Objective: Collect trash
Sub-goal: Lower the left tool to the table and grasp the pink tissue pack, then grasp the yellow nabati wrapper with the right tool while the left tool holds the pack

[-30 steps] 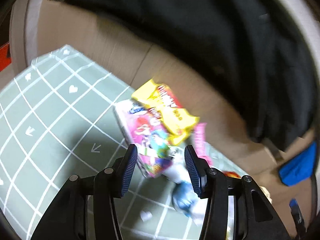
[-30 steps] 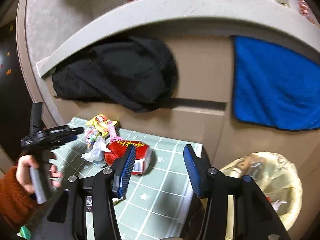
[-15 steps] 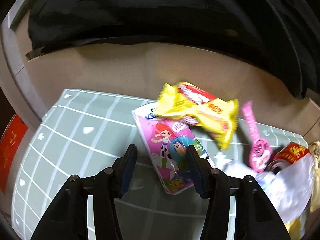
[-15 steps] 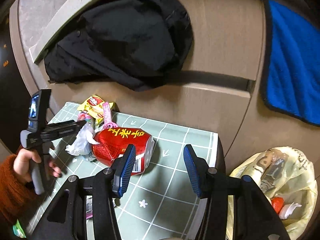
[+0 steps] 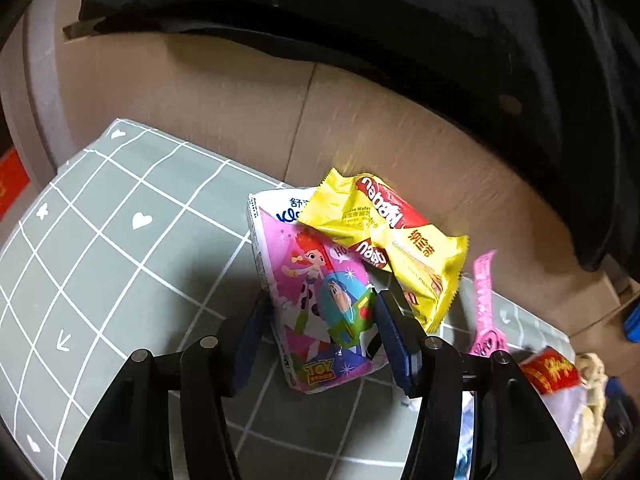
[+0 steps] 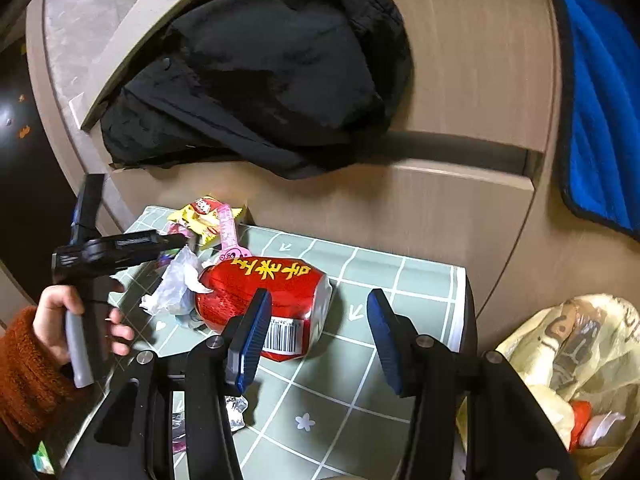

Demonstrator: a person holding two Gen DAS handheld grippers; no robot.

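Observation:
A pink Toy Story tissue pack [image 5: 320, 304] lies on the green grid mat [image 5: 120, 264]. A yellow wafer wrapper [image 5: 392, 240] rests on its far end. My left gripper [image 5: 320, 336] is open, its jaws on either side of the pack's near end. A pink strip [image 5: 486, 304] lies to the right. In the right wrist view, a crushed red can [image 6: 272, 300] lies on the mat, beside crumpled white paper [image 6: 176, 284]. My right gripper [image 6: 316, 340] is open and empty above the can's near end. The left gripper [image 6: 176, 240] shows there too, held by a hand.
A yellow trash bag [image 6: 568, 368] with rubbish hangs beside the mat's right edge. A black garment [image 6: 272, 72] drapes over the wooden cabinet [image 6: 440, 216] behind the mat. A blue cloth [image 6: 600, 112] hangs at the right. Small foil scraps [image 6: 236, 412] lie near my right gripper.
My left gripper has moved forward so its jaws now straddle the tissue pack. My right gripper has moved in closer over the red can.

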